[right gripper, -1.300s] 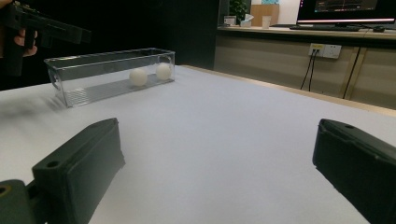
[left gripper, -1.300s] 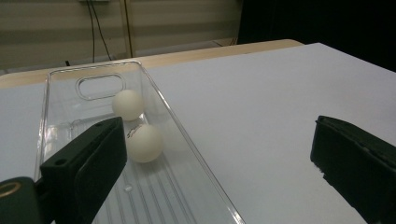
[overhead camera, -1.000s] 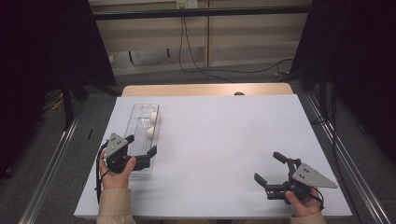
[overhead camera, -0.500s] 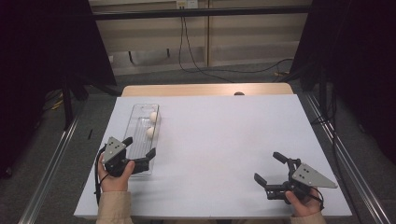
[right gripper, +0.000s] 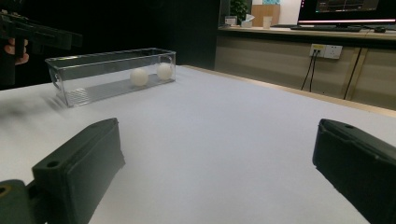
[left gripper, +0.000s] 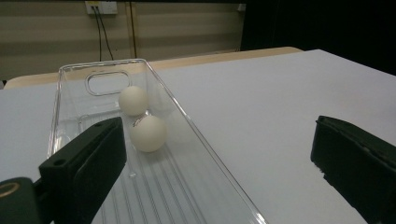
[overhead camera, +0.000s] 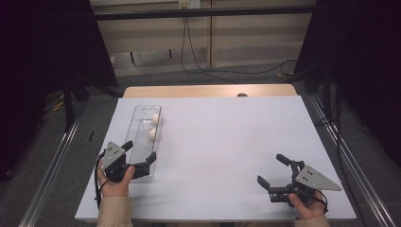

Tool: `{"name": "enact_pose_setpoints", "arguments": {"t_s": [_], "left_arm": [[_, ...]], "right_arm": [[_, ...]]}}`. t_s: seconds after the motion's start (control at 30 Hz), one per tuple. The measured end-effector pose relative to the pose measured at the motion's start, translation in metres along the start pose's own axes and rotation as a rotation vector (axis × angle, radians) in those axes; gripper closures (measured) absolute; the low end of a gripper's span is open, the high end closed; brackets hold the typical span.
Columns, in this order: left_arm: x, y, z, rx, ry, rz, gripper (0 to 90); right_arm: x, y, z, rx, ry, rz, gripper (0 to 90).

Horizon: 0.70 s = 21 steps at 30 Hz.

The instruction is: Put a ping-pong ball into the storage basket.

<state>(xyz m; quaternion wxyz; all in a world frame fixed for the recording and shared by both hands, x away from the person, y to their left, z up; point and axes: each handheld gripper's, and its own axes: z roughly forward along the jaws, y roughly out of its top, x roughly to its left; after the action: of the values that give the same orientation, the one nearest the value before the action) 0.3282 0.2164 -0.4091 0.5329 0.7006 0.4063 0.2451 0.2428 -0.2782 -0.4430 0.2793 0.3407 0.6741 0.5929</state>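
**A:** What do you have from the high view?

**B:** I see the clear tray (overhead camera: 142, 142) lying lengthwise on the left side of the white tabletop (overhead camera: 227, 142). Two white balls (overhead camera: 153, 126) sit in the tray's far half, one just behind the other. My left gripper (overhead camera: 139, 158) is at the tray's near end, jaws spread wide, one to each side of that end. My right gripper (overhead camera: 274, 170) is well apart from the tray, near the front right corner, jaws also wide and holding nothing.

**A:** And the left gripper view?

**B:** I look straight along the tray (left gripper: 154, 186). The nearer ball (left gripper: 148, 133) touches the farther ball (left gripper: 133, 100), both close to the tray's right wall. An oval handle cut-out (left gripper: 108, 82) shows in the far end wall. My one jaw hangs over the tray's inside, the other stands outside over bare tabletop.

**A:** The right gripper view?

**B:** The tray (right gripper: 109, 77) stands far off at upper left, both balls (right gripper: 150, 74) at its right end. My wide jaws frame bare tabletop. The left gripper (right gripper: 37, 35) shows by the tray's left end.
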Motion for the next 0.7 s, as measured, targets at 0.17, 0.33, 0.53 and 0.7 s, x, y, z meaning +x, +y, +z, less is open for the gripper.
{"name": "enact_pose_setpoints", "arguments": {"t_s": [0.17,0.33,0.53,0.7], "left_arm": [[0.0000,-0.0014,-0.0018,-0.001,0.005,-0.005,3.4],[0.0006,-0.0033,-0.0029,0.007,0.012,-0.002,3.5],[0.0008,-0.0056,-0.0055,0.006,0.007,-0.006,3.4],[0.0011,-0.0067,-0.0080,0.000,0.012,-0.001,3.4]], "right_arm": [[0.0000,0.0001,0.0000,-0.001,0.000,0.000,0.8],[0.0003,0.0000,0.0001,0.000,0.001,0.000,0.8],[0.0005,-0.0002,0.0002,0.002,0.002,0.002,0.8],[0.0005,-0.0001,0.0001,0.000,0.003,0.000,0.8]]}}
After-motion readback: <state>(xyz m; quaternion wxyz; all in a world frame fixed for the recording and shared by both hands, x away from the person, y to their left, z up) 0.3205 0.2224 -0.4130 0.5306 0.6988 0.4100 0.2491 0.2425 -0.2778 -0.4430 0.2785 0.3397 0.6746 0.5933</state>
